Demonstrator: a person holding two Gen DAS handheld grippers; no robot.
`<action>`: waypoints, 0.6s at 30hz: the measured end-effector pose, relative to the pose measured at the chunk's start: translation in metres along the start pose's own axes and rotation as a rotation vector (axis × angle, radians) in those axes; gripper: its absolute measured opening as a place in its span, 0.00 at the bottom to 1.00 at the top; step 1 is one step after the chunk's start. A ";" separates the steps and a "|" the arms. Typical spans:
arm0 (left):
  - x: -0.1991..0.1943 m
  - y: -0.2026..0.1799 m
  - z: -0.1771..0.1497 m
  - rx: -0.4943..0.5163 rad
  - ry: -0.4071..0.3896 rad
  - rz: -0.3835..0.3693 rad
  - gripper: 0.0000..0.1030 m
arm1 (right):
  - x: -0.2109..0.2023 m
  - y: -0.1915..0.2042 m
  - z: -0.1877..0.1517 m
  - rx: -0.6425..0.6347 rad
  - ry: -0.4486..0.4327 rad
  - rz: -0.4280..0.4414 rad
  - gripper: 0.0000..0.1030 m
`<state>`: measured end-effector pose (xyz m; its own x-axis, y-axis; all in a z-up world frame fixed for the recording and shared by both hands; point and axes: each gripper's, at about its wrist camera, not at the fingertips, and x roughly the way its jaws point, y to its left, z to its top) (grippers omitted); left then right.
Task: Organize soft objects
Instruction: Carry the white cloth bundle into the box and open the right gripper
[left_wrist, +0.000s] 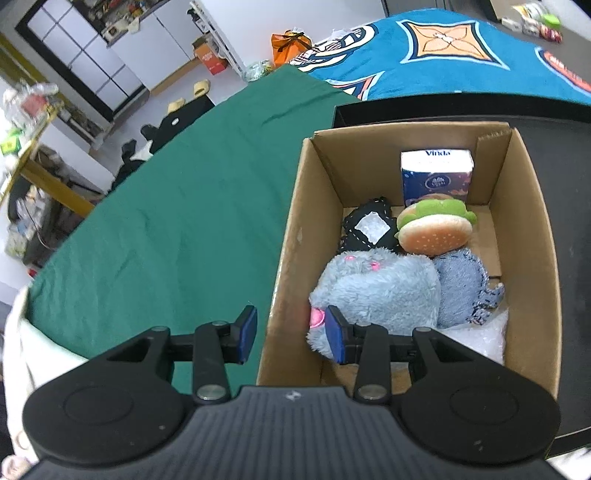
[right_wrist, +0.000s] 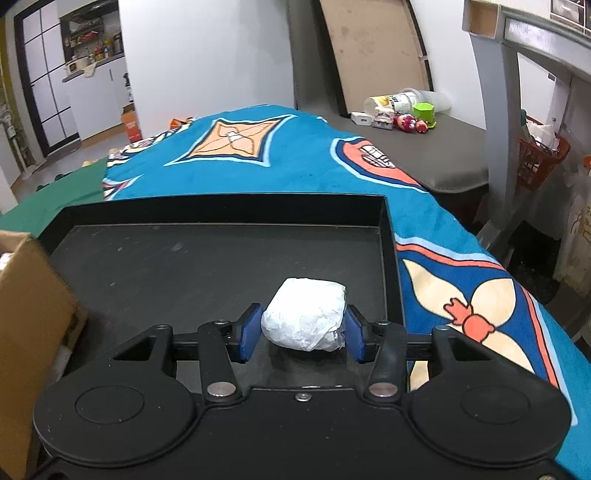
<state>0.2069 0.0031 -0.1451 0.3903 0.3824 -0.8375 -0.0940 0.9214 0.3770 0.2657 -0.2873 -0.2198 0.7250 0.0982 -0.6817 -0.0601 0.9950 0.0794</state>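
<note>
My right gripper (right_wrist: 303, 332) is shut on a white crumpled bundle (right_wrist: 304, 314); both blue pads press its sides. The bundle rests near the front right of a black tray (right_wrist: 221, 210). My left gripper (left_wrist: 290, 332) is open and hovers over the left wall of a cardboard box (left_wrist: 291, 229), holding nothing. Inside the box lie a grey furry plush (left_wrist: 380, 291), a burger plush (left_wrist: 434, 230), a denim-blue soft piece (left_wrist: 463, 291), a black stitched pad (left_wrist: 367, 229), a Vinda tissue pack (left_wrist: 436, 175) and white plastic (left_wrist: 480, 336). The box's corner (right_wrist: 29, 295) shows left of the tray.
A green cloth (left_wrist: 166, 221) covers the surface left of the box. A blue patterned blanket (right_wrist: 258, 166) lies beyond and right of the tray. Further back a grey table (right_wrist: 443, 155) carries small toys and cups. An orange basket (right_wrist: 539, 155) stands at the right.
</note>
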 end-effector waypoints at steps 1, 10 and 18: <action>0.000 0.002 0.000 -0.005 0.000 -0.009 0.38 | -0.004 0.002 -0.001 -0.004 0.000 0.004 0.45; -0.013 0.016 -0.004 -0.035 -0.015 -0.096 0.39 | -0.038 0.018 0.004 -0.033 -0.003 0.051 0.45; -0.017 0.033 -0.008 -0.058 0.009 -0.175 0.39 | -0.070 0.040 0.004 -0.050 -0.009 0.099 0.45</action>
<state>0.1896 0.0276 -0.1217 0.3970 0.2163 -0.8920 -0.0780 0.9763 0.2020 0.2153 -0.2543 -0.1662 0.7198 0.1956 -0.6660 -0.1653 0.9802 0.1093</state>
